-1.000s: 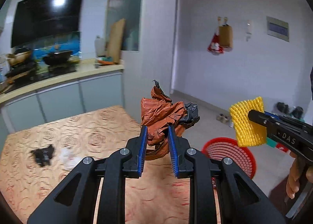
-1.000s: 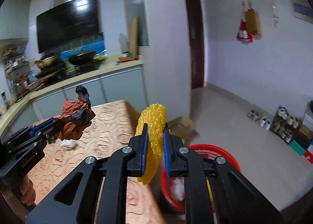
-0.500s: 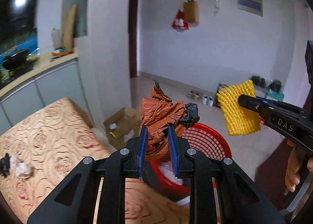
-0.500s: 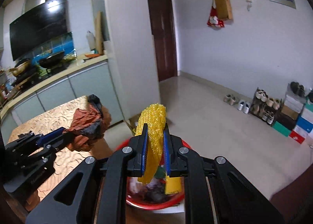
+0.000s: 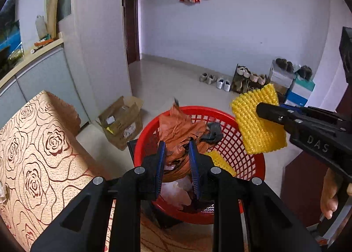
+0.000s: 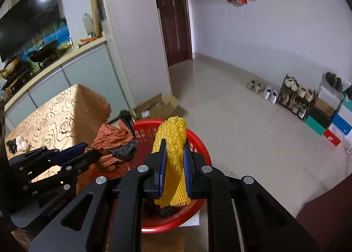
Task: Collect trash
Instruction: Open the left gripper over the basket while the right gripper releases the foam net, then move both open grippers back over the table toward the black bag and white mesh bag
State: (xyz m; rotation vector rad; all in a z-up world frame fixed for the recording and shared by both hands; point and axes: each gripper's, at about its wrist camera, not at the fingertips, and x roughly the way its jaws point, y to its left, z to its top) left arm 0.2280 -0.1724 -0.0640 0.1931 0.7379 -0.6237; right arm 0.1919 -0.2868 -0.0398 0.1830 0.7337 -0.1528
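A red mesh basket (image 5: 237, 141) (image 6: 198, 141) stands on the floor beside the table, with trash inside, including a yellow foam piece (image 5: 220, 160). My left gripper (image 5: 175, 148) (image 6: 85, 150) is shut on a crumpled orange bag with a black scrap (image 5: 178, 128) (image 6: 112, 135), held over the basket. My right gripper (image 6: 173, 148) (image 5: 261, 108) is shut on a yellow foam net (image 6: 172, 139) (image 5: 257, 124), held above the basket's right rim. A hand (image 5: 330, 194) grips the right tool.
The table with a rose-patterned cloth (image 5: 37, 152) (image 6: 63, 106) lies left of the basket, with small scraps (image 6: 17, 141) on it. A cardboard box (image 5: 121, 119) sits on the floor behind. Shoes and shoe boxes (image 6: 308, 102) line the far wall. Kitchen counter (image 6: 55, 62) at left.
Both grippers swung right, off the table, and lowered over the red basket, each still holding its trash. The view turned from kitchen toward the floor and basket.
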